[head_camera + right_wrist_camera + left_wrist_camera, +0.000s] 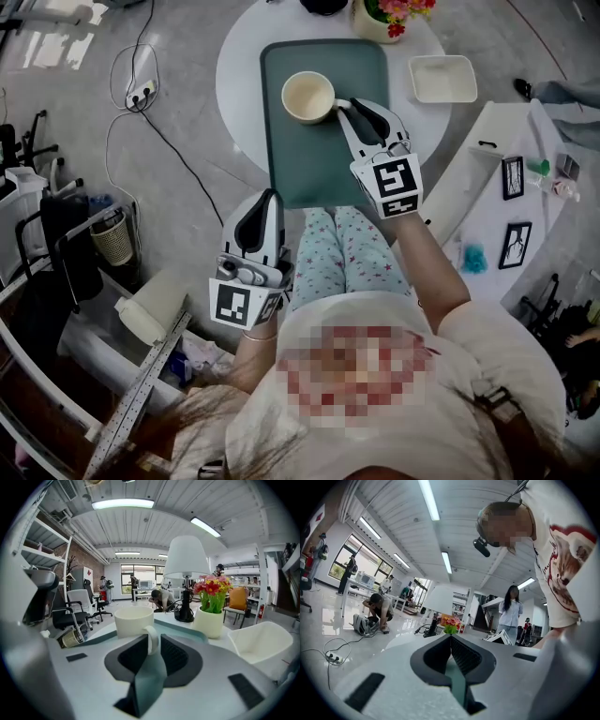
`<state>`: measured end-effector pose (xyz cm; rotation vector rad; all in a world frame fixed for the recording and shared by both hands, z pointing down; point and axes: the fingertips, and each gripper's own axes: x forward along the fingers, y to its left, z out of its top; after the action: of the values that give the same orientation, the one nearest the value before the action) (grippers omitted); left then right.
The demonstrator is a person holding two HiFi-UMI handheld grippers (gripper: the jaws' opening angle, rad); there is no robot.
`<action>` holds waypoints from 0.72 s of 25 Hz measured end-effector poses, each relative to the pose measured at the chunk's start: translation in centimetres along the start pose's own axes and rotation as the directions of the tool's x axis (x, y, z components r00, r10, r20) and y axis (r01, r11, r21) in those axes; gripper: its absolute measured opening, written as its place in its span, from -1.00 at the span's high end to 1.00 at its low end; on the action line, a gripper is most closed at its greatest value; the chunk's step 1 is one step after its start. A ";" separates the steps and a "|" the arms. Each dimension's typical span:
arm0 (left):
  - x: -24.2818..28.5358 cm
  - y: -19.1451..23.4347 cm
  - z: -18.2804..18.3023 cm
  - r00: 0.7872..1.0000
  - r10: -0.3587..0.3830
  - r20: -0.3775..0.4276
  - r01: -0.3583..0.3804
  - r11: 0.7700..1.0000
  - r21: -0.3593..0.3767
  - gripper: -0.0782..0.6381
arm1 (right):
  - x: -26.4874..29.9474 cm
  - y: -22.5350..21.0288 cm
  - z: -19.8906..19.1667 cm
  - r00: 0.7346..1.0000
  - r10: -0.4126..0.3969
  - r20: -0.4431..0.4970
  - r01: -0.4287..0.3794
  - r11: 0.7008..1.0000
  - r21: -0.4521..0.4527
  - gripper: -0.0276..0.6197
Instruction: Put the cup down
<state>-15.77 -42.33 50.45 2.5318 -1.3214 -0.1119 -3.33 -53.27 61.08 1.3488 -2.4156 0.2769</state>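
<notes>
Cream cup (307,97) sits upright on the green tray (323,169), up in its far left corner, handle turned toward me. My right tongs (345,105) are reaching in over the tray, and the handle (153,639) is right there between the two dark jaws. From the right gripper view, the jaws close on that loop from both sides, with the cup's body just beyond the tips. The cup's base is on the tray surface, not in the air.

Over to the other side: my left tongs (272,192) hang low and near me, off the round white table (239,84), beside my knee, well apart from the cup. Their jaws are together at the tips with nothing between them, and they point toward the table.

Around the tray, a white rectangular dish (442,79) lies on the table just to its right, empty as far as I can see. A pale pot of red and pink flowers (375,23) stands at the far edge. In the right gripper view a white-shaded lamp (186,564) rises behind the cup, next to the flowers.
</notes>
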 end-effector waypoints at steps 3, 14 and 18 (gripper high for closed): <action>0.4 -0.3 0.7 1.000 -0.011 0.002 0.011 1.000 0.018 0.74 | -1.5 -0.1 1.8 0.999 -0.012 0.030 0.012 1.000 0.001 0.73; 3.3 -2.7 5.2 0.995 -0.091 0.041 0.087 0.993 0.082 0.74 | -7.6 -1.2 12.9 0.965 -0.034 0.259 0.026 0.999 0.035 0.73; 3.9 -4.0 7.0 0.991 -0.126 0.052 0.119 0.986 0.112 0.74 | -9.7 -0.5 15.7 0.953 -0.020 0.303 0.018 1.000 0.009 0.73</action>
<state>-11.73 -44.87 42.82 2.7216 -1.2232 -0.1442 -1.58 -51.28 42.78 1.5127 -2.6472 0.0748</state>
